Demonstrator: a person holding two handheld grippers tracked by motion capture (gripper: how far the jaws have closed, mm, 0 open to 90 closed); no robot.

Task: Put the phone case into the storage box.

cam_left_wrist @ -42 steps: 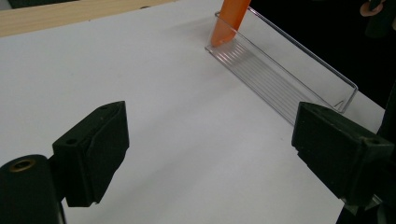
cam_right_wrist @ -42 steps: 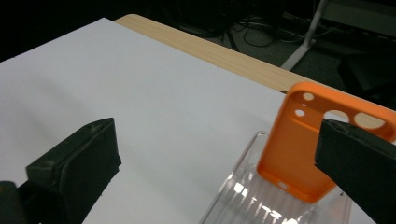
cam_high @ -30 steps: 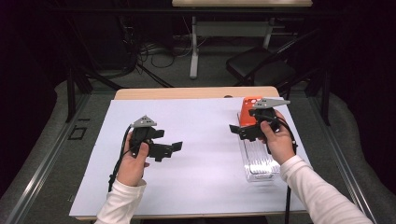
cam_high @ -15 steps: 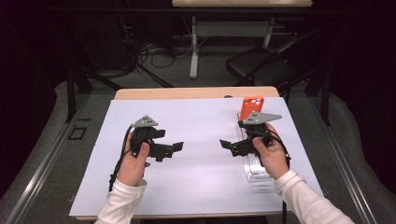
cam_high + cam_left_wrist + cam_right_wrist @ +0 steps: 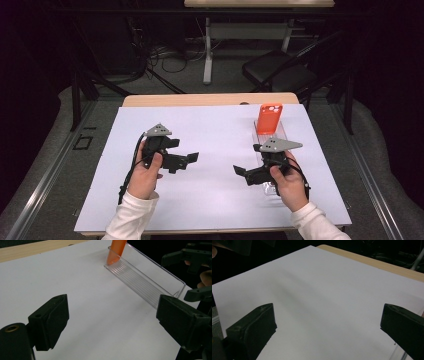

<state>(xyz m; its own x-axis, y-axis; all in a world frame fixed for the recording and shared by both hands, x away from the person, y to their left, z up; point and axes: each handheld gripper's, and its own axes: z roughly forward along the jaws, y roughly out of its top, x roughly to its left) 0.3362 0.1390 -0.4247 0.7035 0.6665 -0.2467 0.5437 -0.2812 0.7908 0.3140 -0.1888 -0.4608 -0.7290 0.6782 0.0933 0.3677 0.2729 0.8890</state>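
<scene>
Since a second ago the right gripper has pulled away from the orange phone case and swung toward the person, ending up low over the white sheet with its jaws pointing at 9 o'clock. The left gripper hasn't budged; it sits across from it, jaws aimed at 3 o'clock. Both are released: wide gaps, nothing between the jaws in either gripper view.

The case stands upright at the far end of the clear plastic tray, out at roughly 1 o'clock from the table's middle. The right hand sits over the near end of that tray, so part of it is hidden in the high view.

As for what's going on, it looks like the case has just been parked in the tray and both hands are settling back to neutral. To do this well, the person should keep that right wrist and its cable lifted off the tray, since a light clear tray probably slides easily and the case looks tippy standing on end. Slow retreat, no sideways sweep toward 1 o'clock.
</scene>
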